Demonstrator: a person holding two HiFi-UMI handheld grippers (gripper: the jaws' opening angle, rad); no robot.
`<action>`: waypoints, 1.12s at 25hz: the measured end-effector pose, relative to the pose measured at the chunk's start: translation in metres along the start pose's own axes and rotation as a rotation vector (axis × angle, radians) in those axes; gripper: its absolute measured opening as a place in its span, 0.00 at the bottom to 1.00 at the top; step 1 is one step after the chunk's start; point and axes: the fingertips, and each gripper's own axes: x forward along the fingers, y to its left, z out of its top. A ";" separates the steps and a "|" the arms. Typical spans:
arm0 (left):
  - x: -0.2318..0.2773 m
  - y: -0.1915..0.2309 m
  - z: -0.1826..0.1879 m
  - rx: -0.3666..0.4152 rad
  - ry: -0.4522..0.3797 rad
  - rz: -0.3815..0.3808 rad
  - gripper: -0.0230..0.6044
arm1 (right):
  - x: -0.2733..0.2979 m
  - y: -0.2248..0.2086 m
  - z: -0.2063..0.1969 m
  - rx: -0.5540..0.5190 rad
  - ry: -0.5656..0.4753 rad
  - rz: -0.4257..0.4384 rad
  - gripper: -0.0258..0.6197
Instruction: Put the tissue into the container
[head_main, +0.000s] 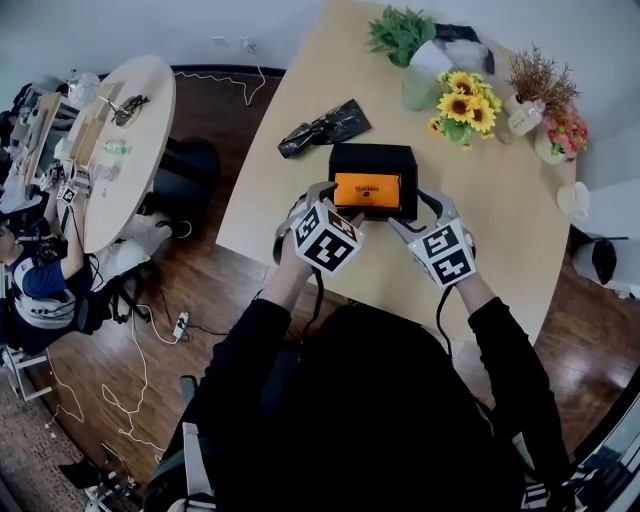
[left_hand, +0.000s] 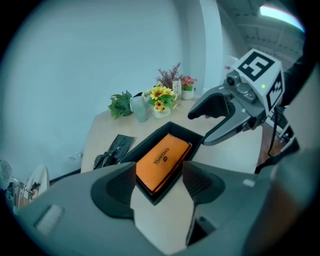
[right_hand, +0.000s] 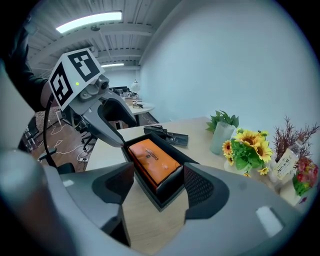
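An orange tissue pack lies flat inside a black open-topped container on the light wooden table. My left gripper hovers at the container's near left corner, its jaws apart. My right gripper sits at the near right corner, also with its jaws apart. In the left gripper view the tissue pack fills the container, whose near corner points between my left gripper's jaws without touching the pads. The right gripper view shows the pack and my right gripper with nothing gripped.
A crumpled black wrapper lies just beyond the container on the left. Sunflowers, a green plant and a vase of dried stems stand at the table's far end. The table's near edge runs beneath my hands.
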 end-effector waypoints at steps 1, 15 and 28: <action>-0.004 -0.004 0.003 -0.002 -0.015 0.002 0.48 | -0.004 0.002 0.001 -0.003 -0.009 0.000 0.53; -0.070 -0.083 0.080 -0.005 -0.327 0.031 0.47 | -0.085 -0.001 -0.010 0.008 -0.119 -0.049 0.51; -0.113 -0.181 0.129 0.005 -0.513 0.042 0.45 | -0.189 -0.025 -0.041 0.074 -0.238 -0.162 0.50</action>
